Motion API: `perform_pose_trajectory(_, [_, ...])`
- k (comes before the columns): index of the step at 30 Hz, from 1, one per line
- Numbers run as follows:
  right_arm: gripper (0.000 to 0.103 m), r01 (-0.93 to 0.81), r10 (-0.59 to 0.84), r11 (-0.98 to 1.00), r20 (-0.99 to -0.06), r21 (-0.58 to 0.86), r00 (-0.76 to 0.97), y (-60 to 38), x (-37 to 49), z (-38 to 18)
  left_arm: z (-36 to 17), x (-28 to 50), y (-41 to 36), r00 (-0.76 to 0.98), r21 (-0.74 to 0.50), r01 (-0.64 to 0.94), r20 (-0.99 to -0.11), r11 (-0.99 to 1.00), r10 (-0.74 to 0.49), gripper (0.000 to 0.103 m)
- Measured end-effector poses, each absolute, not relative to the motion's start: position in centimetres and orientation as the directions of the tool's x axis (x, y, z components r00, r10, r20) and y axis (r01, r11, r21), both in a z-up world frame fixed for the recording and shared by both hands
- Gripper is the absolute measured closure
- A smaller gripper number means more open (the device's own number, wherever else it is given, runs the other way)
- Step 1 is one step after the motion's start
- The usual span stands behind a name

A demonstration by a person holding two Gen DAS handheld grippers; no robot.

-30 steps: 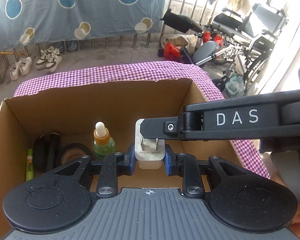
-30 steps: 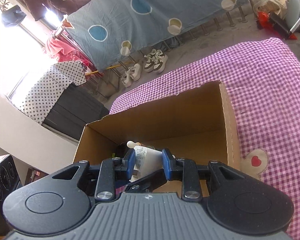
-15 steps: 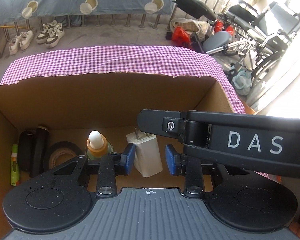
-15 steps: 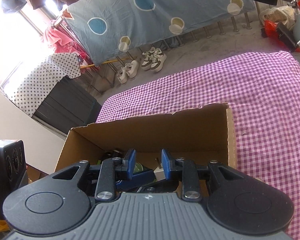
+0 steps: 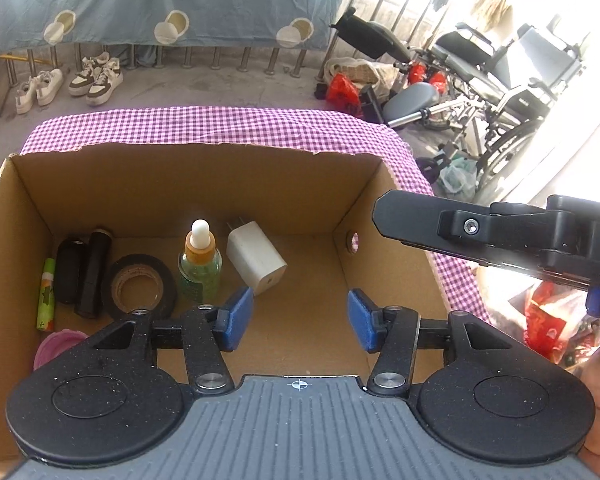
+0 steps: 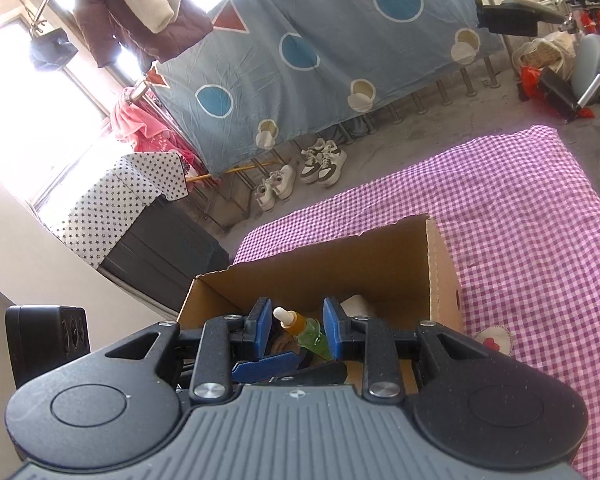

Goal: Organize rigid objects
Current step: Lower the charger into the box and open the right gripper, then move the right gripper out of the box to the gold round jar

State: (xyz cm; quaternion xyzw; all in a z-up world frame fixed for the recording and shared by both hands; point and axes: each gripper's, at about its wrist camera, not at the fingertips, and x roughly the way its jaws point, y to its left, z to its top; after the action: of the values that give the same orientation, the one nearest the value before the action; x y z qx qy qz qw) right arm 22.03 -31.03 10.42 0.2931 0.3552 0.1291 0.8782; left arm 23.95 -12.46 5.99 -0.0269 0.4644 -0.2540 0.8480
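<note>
White and blocky, the charger point(image 5: 257, 261) lies tilted on the floor of the box point(image 5: 204, 188), prongs toward the far wall, free of both tongs. Just left of it, touching or nearly so, stands a dropper bottle point(image 5: 200, 262) of green liquid with an orange collar and white bulb. Further left lies a tape roll point(image 5: 142, 286) flat on the cardboard, then two black cylinders point(image 5: 83, 270) side by side, then a thin green stick point(image 5: 47, 294) against the left wall. A pink round thing point(image 5: 56, 350) sits in the near left corner, partly hidden.

The left tongs point(image 5: 297, 318) hang inside the box with blue pads wide apart and nothing between them; the left pad is near the charger's lower corner but not touching. The right tongs point(image 6: 295, 330) hover over the box, pads apart and gripping nothing; in their own view the bottle point(image 6: 304, 330) shows through the gap, well below. In the left view they reach in from the right, above the box's right wall.

The box rests on a desk covered in purple checked cloth point(image 6: 520, 216).
</note>
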Motion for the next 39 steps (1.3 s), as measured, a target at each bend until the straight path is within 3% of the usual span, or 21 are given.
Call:
perform_pose_trajectory(9, [0.071, -0.074, 0.477, 0.721, -0.416, 0.689, 0.774, -31.4, 11.6, 12.2, 9.4, 15.3, -8.1, 0.519, -0.267, 0.474, -0.684, 0.839, -0.512, 0.024])
perform_pose_trajectory(14, [0.070, -0.106, 0.507, 0.695, -0.381, 0.711, 0.773, -29.7, 7.2, 12.0, 8.7, 11.1, -4.9, 0.547, -0.248, 0.482, -0.664, 0.840, -0.510, 0.017])
perform_pose_trajectory(16, [0.064, -0.110, 0.528, 0.681, -0.382, 0.724, 0.758, -28.6, 6.0, 11.3, 7.7, 9.7, -3.8, 0.546, -0.246, 0.482, -0.666, 0.841, -0.508, 0.017])
perform_pose_trajectory(22, [0.053, -0.114, 0.563, 0.702, -0.450, 0.703, 0.694, -24.1, 5.8, 8.4, 3.7, 8.0, -2.7, 0.561, -0.182, 0.459, -0.700, 0.870, -0.442, 0.014])
perform_pose_trajectory(31, [0.053, -0.089, 0.560, 0.767, -0.594, 0.636, 0.578, -18.5, 10.4, 2.9, -1.0, 9.5, -2.1, 0.579, -0.097, 0.450, -0.725, 0.888, -0.373, 0.016])
perform_pose_trajectory(39, [0.057, -0.075, 0.584, 0.764, -0.637, 0.641, 0.503, -17.3, 14.5, -1.2, -2.8, 10.7, -2.3, 0.555, -0.080, 0.463, -0.750, 0.883, -0.360, 0.017])
